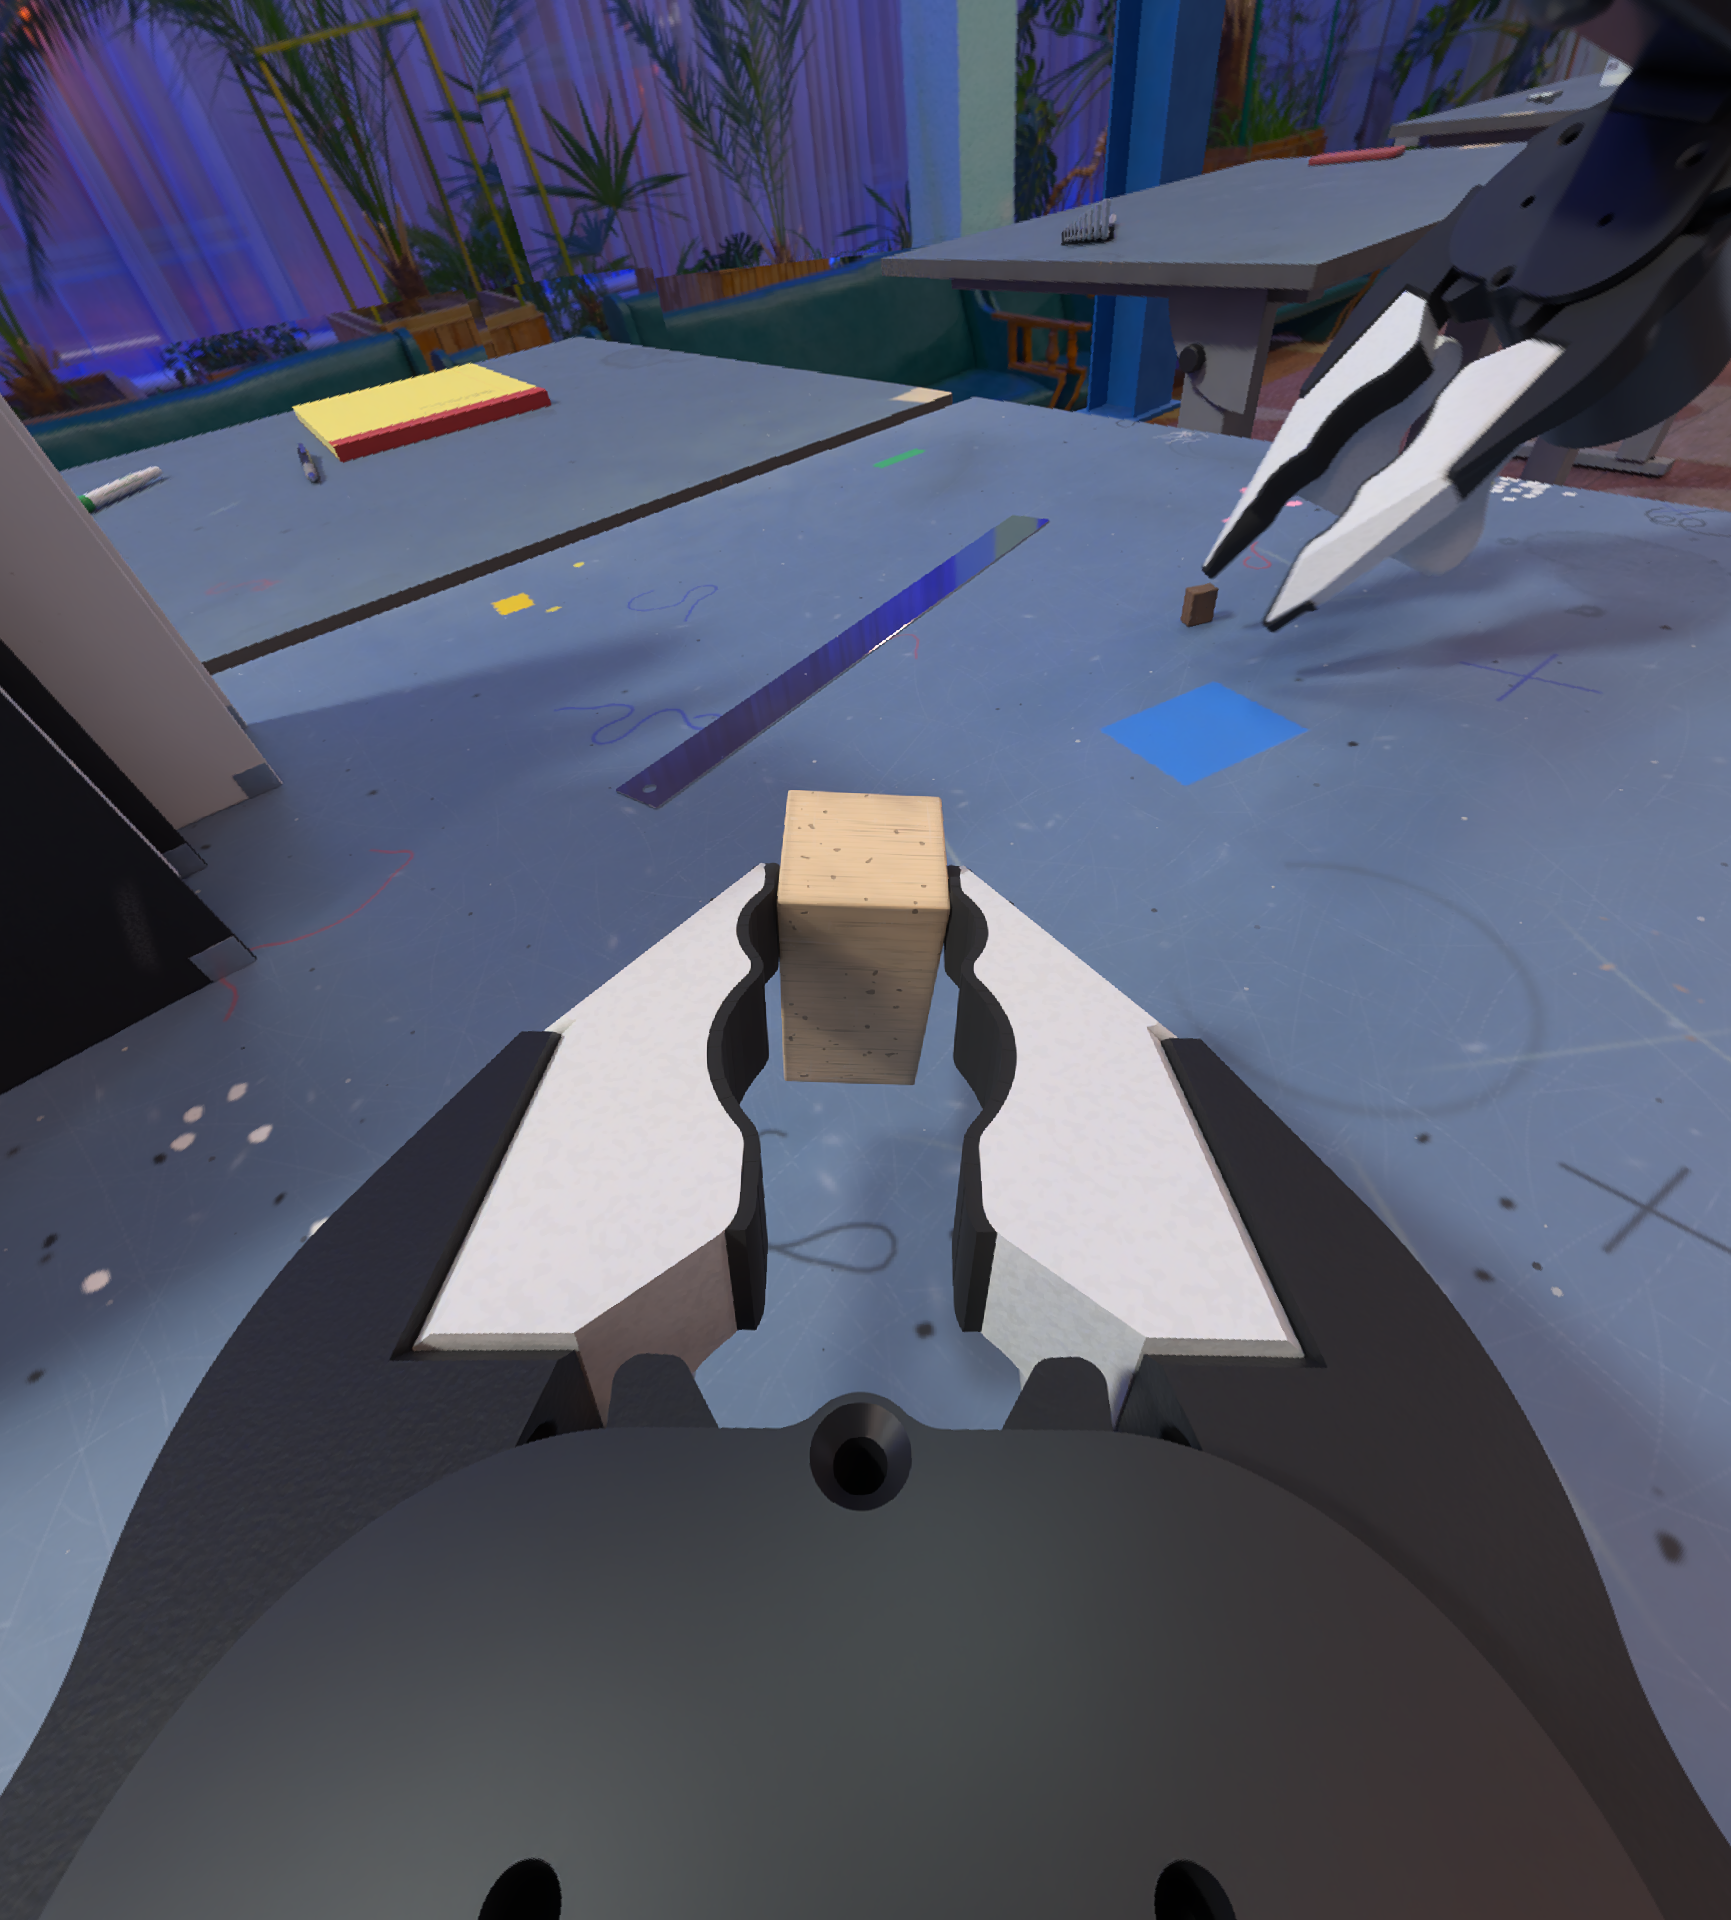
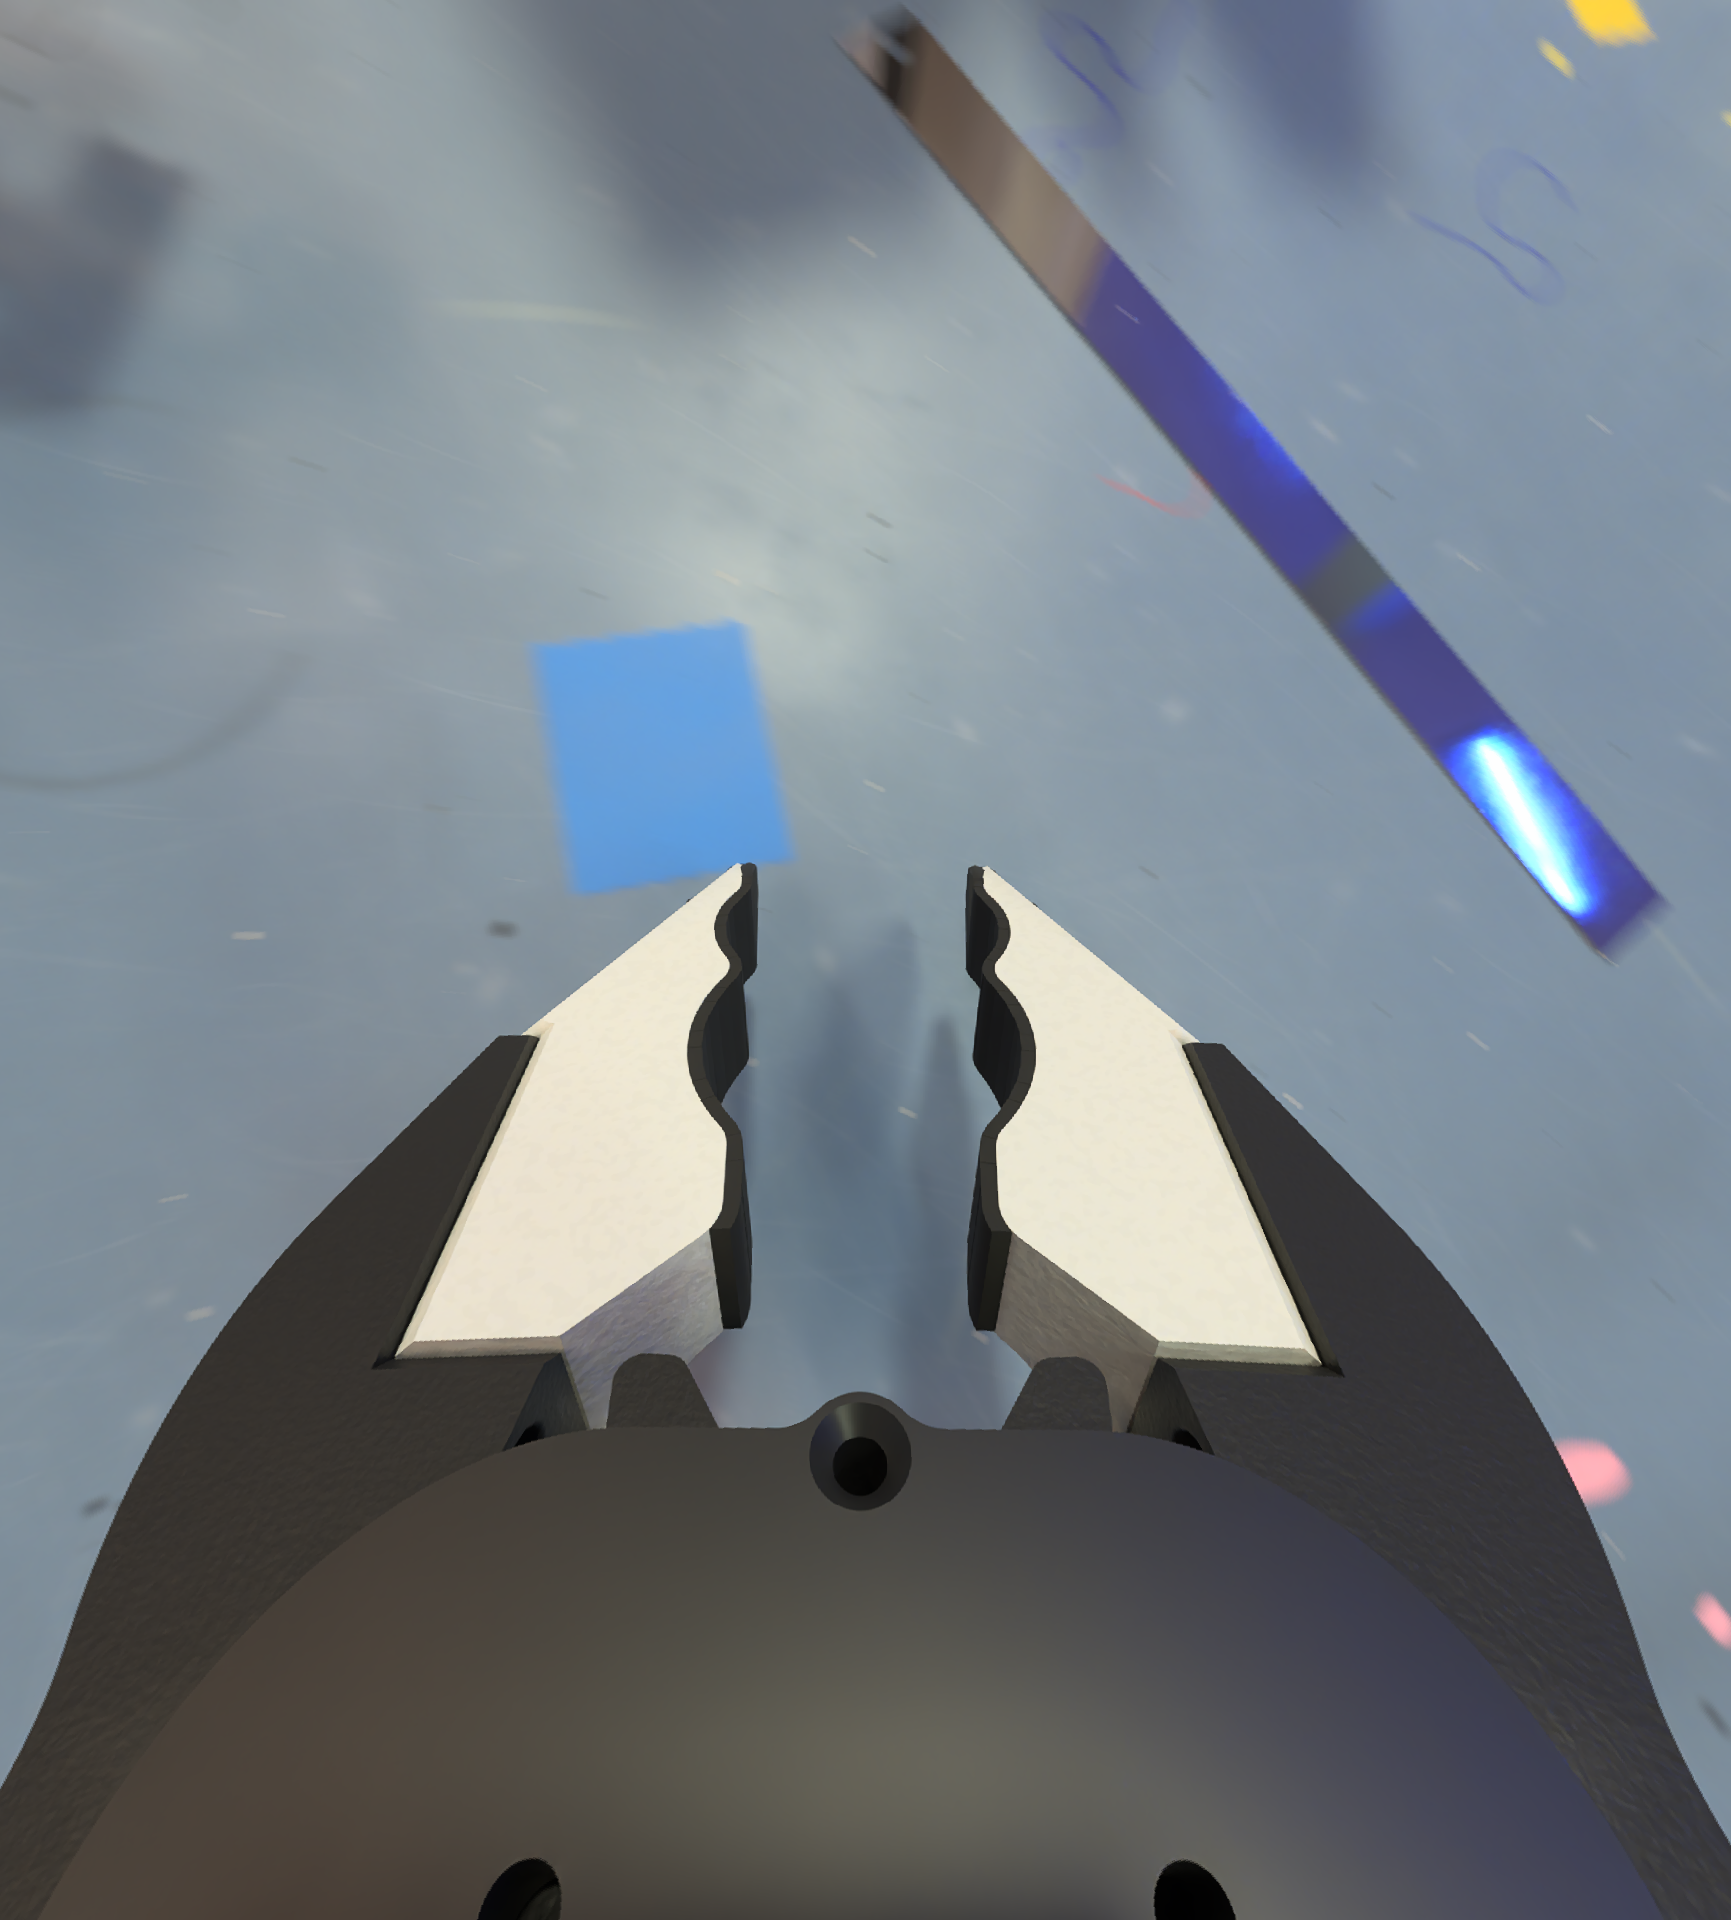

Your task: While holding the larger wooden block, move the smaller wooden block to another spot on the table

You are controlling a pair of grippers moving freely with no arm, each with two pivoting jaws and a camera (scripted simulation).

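Observation:
In the left wrist view my left gripper (image 1: pixel 859 883) is shut on the larger wooden block (image 1: pixel 861 935), a pale upright block held at the fingertips above the grey-blue table (image 1: pixel 1360 987). The smaller wooden block (image 1: pixel 1199 604), a tiny brown cube, sits on the table at the far right. My right gripper (image 1: pixel 1240 594) hovers there, open, its fingertips on either side of the cube and just above it. In the right wrist view my right gripper (image 2: pixel 861 883) is open and nothing shows between its fingers; the small cube is not visible there.
A long metal ruler (image 1: pixel 840 655) lies diagonally mid-table, also in the right wrist view (image 2: pixel 1256 447). A blue square patch (image 1: pixel 1202 730) lies near the cube, also in the right wrist view (image 2: pixel 658 753). A yellow-and-red book (image 1: pixel 419 407) and markers (image 1: pixel 118 486) lie far left. Upright panels (image 1: pixel 61 623) stand at left.

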